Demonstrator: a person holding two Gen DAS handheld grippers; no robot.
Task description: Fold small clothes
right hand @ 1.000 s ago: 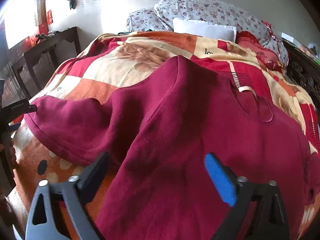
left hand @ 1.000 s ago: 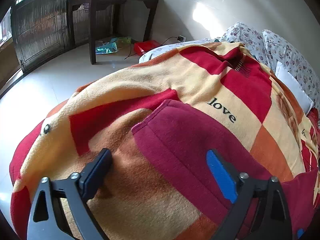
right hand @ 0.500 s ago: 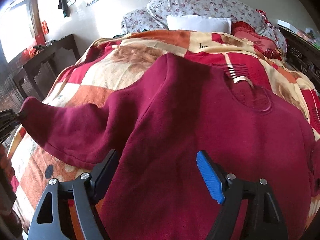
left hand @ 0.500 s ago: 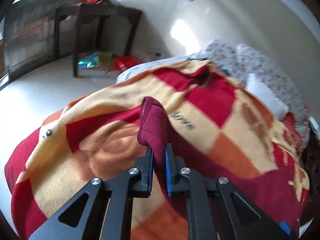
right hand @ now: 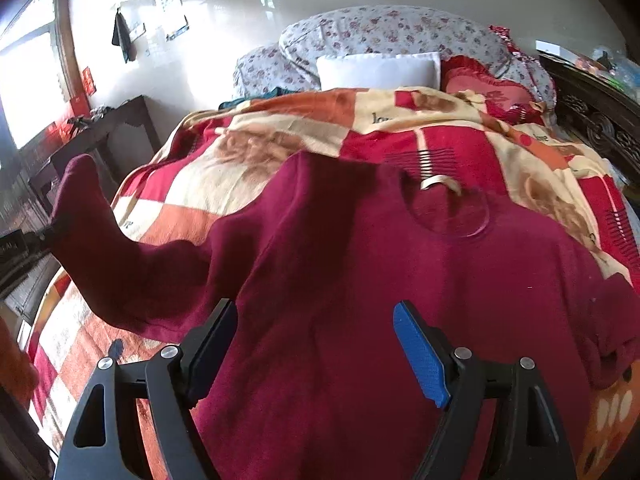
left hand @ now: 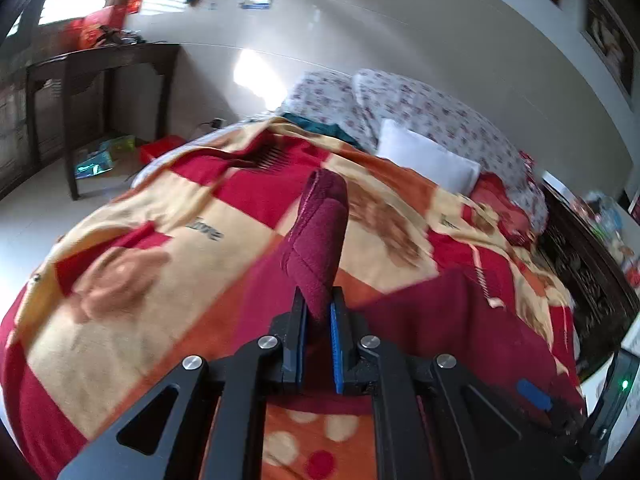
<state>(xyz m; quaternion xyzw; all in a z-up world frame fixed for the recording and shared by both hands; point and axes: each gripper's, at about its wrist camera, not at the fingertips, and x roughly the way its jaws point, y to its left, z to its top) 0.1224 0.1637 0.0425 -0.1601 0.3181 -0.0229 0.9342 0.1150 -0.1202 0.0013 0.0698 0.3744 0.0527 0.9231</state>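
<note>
A maroon sweatshirt (right hand: 380, 272) lies front-down on a red, orange and cream blanket (right hand: 248, 168) on the bed. My left gripper (left hand: 318, 310) is shut on the cuff of its left sleeve (left hand: 320, 236) and holds it lifted above the blanket. The raised sleeve (right hand: 92, 216) shows at the left of the right wrist view. My right gripper (right hand: 316, 340) is open over the sweatshirt's lower body, with one finger at each side of the cloth. The sweatshirt's body also shows in the left wrist view (left hand: 460, 320).
Floral pillows (right hand: 384, 36) and a white pillow (right hand: 376, 70) lie at the head of the bed. A dark wooden table (left hand: 100, 64) stands by the wall on the left, with clutter under it. A dark carved bed frame (right hand: 596, 116) runs along the right.
My left gripper closed on the sleeve cuff, then lifted it and swung it toward the bed's middle. My right gripper moved slightly forward over the sweatshirt and stayed open.
</note>
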